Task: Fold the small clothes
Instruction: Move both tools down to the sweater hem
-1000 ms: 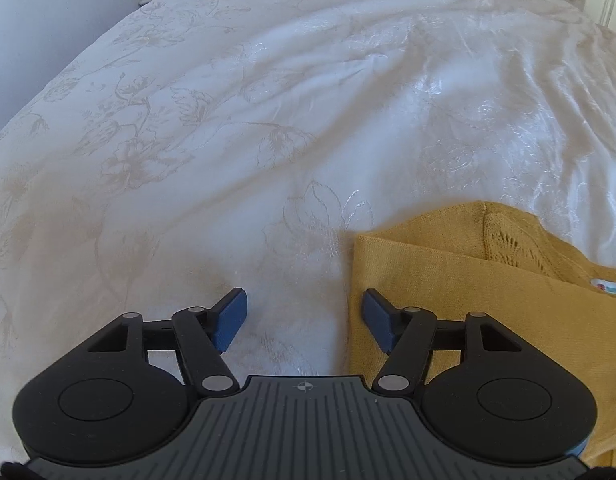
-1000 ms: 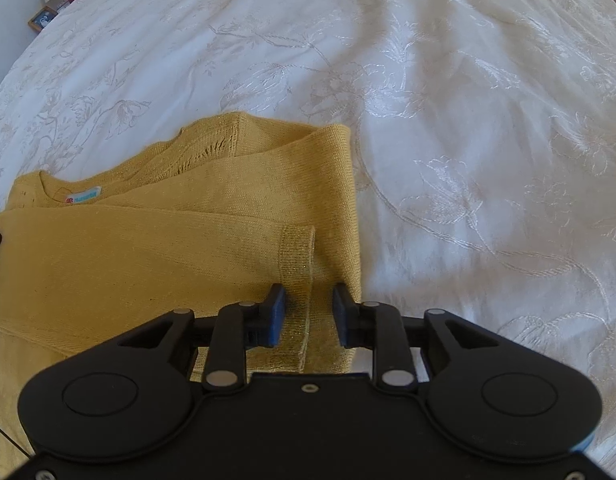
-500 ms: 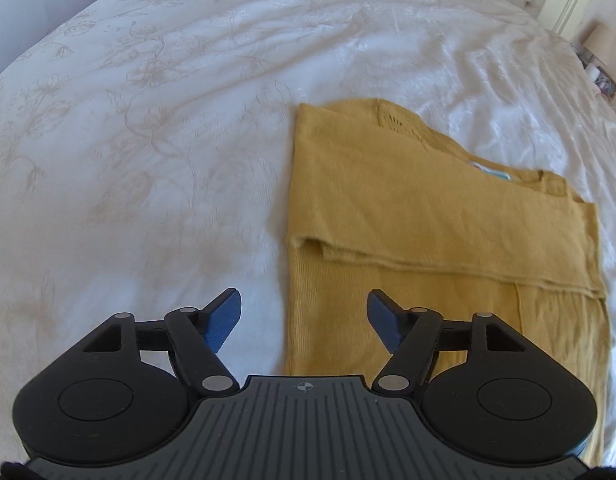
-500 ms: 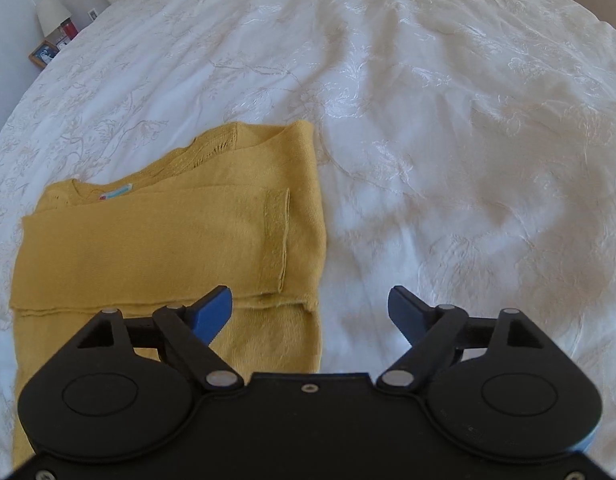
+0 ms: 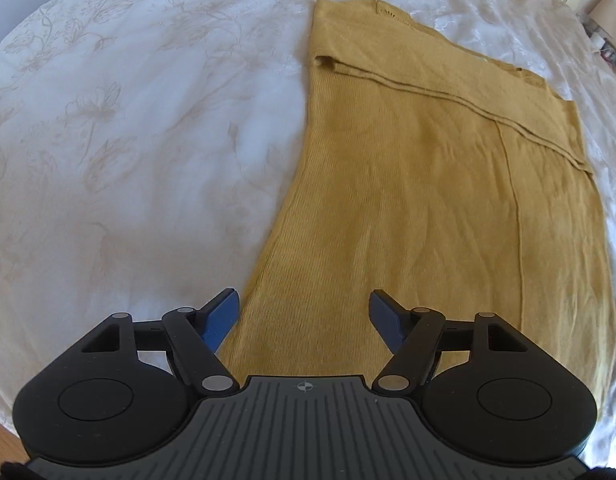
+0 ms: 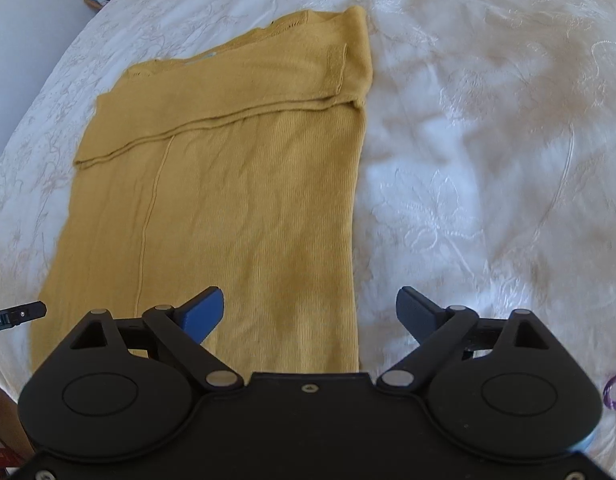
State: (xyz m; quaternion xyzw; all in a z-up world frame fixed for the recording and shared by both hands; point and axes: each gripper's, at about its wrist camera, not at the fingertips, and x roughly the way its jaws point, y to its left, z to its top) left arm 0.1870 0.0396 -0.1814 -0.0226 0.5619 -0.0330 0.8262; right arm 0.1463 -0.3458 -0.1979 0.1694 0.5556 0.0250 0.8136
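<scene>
sweater (image 5: 420, 184): mustard yellow, fine ribbed knit
bedspread (image 5: 127, 140): white, pale beige floral embroidery
left gripper (image 5: 303, 316): black, blue fingertips
right gripper (image 6: 310, 312): black, blue fingertips

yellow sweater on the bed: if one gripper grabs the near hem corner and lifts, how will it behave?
Probably floppy: the yellow sweater is a thin knit lying flat with soft ripples, so it should drape and sag. The sleeves folded across its top lie loose and would likely slide open. It may also drag on the embroidered bedspread rather than glide.

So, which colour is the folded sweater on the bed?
Mustard yellow sweater, clearest in the right wrist view.
</scene>
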